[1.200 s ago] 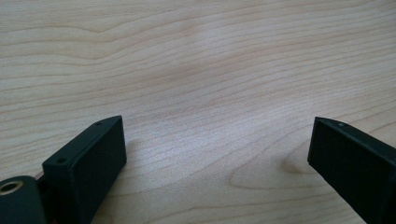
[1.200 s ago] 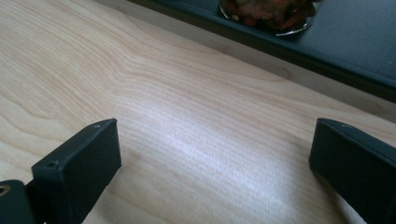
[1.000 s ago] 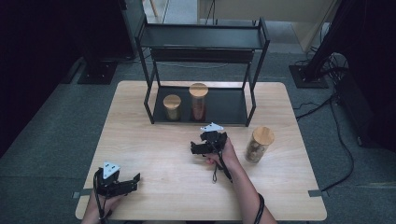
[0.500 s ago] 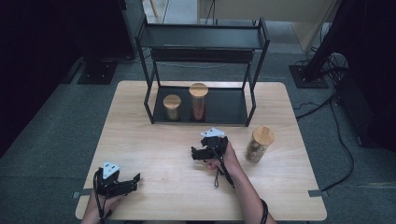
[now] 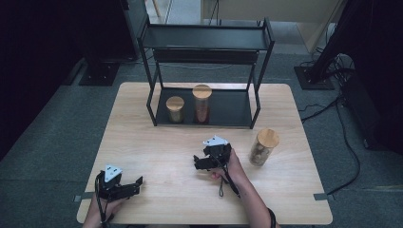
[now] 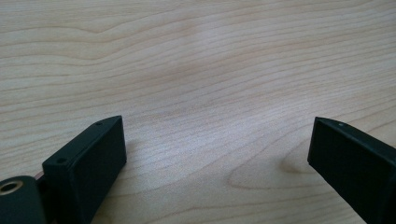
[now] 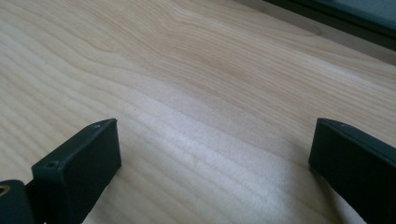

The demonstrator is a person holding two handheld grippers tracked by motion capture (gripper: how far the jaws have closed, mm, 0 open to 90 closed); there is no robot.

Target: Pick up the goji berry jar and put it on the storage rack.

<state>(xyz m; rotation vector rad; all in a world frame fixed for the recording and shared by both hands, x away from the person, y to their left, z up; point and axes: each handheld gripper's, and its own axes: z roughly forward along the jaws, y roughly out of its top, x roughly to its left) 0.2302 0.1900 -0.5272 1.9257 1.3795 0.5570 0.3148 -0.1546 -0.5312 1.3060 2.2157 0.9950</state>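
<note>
Right tongs (image 5: 197, 164) spread wide over bare bench (image 5: 161, 142) — cork-lidded jar (image 5: 261, 147) just to their right, left tongs (image 5: 138, 185) also spread, empty, well apart.

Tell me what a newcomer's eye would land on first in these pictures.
The black two-tier metal rack at the pale wooden table's far edge, with two cork-lidded glass jars on its bottom shelf. A third cork-lidded jar stands alone right of the right tongs, which are open and empty, as are the left tongs near the front left corner.
</note>
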